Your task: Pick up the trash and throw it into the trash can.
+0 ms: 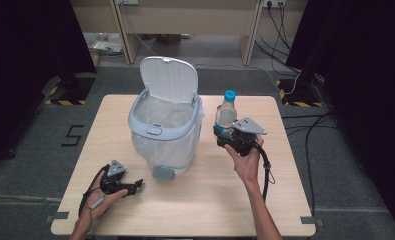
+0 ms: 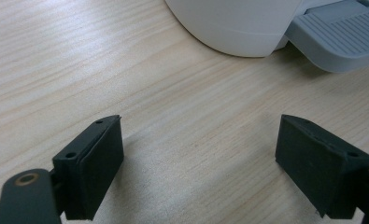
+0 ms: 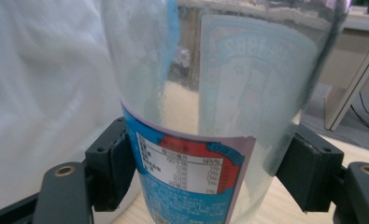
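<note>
A clear plastic bottle (image 1: 226, 112) with a blue cap stands upright in my right gripper (image 1: 225, 135), just right of the bin. In the right gripper view the jaws press both sides of the bottle (image 3: 219, 93) at its blue label, so the right gripper (image 3: 205, 168) is shut on it. A white pedal bin (image 1: 165, 125) stands mid-table with its lid (image 1: 169, 80) raised and a clear liner inside. My left gripper (image 1: 137, 185) rests low at the front left, open, and its jaws point toward the grey pedal (image 1: 162, 173). Nothing lies between the jaws of the left gripper (image 2: 198, 158).
The wooden table (image 1: 210, 200) has bare surface in front of and to the right of the bin. The bin's base (image 2: 233, 23) and pedal (image 2: 341, 37) lie just ahead of the left jaws. The liner's white wall (image 3: 42, 93) is close on the bottle's left.
</note>
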